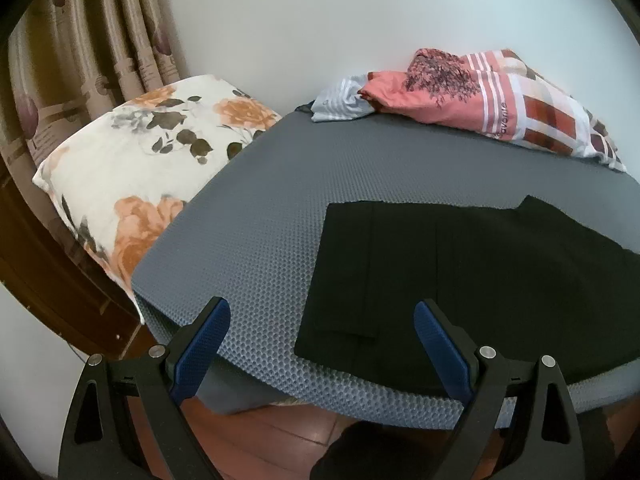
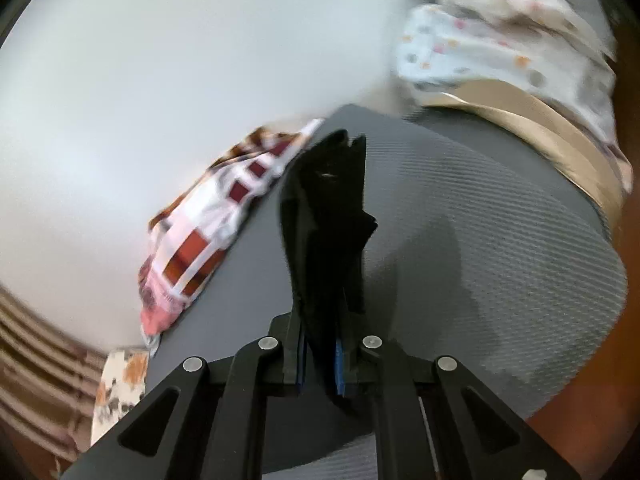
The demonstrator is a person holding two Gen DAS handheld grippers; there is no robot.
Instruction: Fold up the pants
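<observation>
Black pants (image 1: 440, 276) lie flat on the grey textured mat (image 1: 256, 232), reaching from its middle toward the right edge. My left gripper (image 1: 320, 320) hangs open over the mat's near edge, its blue pads (image 1: 204, 344) wide apart, the pants' near left corner lying between and beyond them, untouched. In the right wrist view my right gripper (image 2: 320, 344) is shut on a bunch of the black pants (image 2: 324, 216), which rises crumpled from between the fingers above the mat (image 2: 480, 220). That view is blurred by motion.
A floral pillow (image 1: 132, 168) sits left of the mat by curtains (image 1: 92, 60). A pink checked cloth bundle (image 1: 492, 100) lies at the mat's far side against the white wall. A pile of pale dotted bedding (image 2: 500, 48) and tan fabric borders the mat. Red-brown floor (image 1: 256, 436) shows below.
</observation>
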